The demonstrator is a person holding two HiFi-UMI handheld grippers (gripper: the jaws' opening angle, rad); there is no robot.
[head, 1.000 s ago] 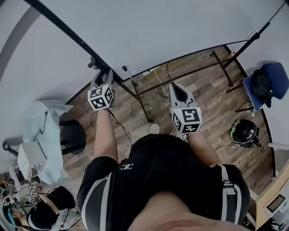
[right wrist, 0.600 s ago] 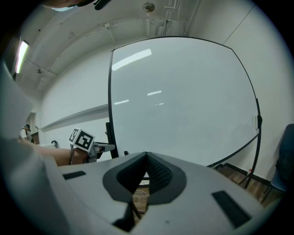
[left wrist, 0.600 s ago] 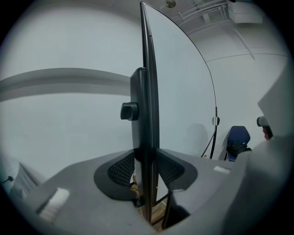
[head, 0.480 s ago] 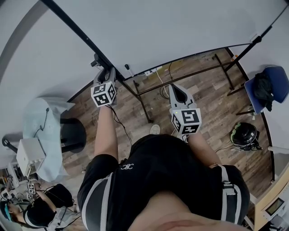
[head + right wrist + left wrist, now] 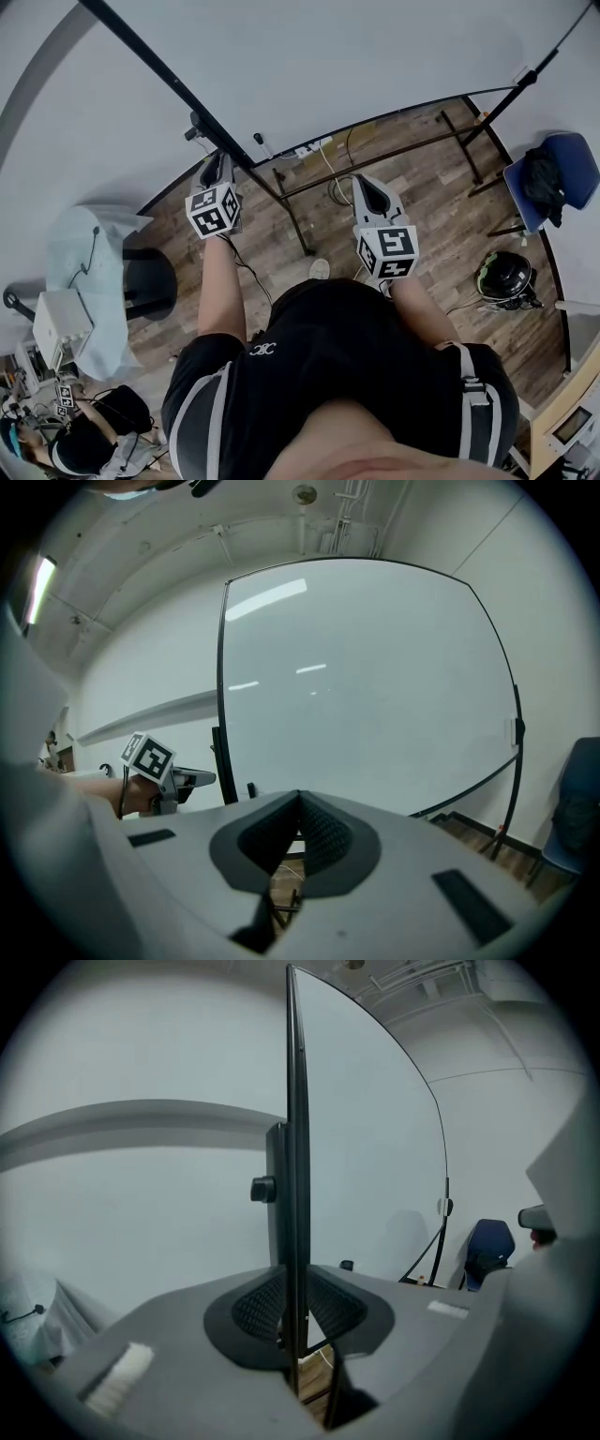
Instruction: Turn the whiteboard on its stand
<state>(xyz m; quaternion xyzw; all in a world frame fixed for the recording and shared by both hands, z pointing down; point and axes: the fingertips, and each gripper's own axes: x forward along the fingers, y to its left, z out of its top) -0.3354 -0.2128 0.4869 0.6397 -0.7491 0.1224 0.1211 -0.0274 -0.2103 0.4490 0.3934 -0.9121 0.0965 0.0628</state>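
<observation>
The large white whiteboard with a thin black frame [image 5: 309, 66] stands upright on its black metal stand [image 5: 375, 161], which rests on the wood-plank floor [image 5: 431, 225] in front of the person.

The left tongs [image 5: 298, 1283] are at the board's left vertical edge. That black edge runs straight up between the 2 ribbed pads. The pads have just been closing and now press on it from both sides. A black knob [image 5: 263, 1189] sticks out to the left of the frame post, just above the grip. In the head view, these tongs reach forward from the person's outstretched arm to the same edge, just below the knob.

The right tongs [image 5: 300, 803] are pressed together at their tips with nothing between them. They point toward the board's white face and are held clear of it.

A blue chair [image 5: 553, 173] with a dark item on its seat stands at the right, beyond the stand. A round tabletop under a pale cloth [image 5: 89, 258] sits at the left.
</observation>
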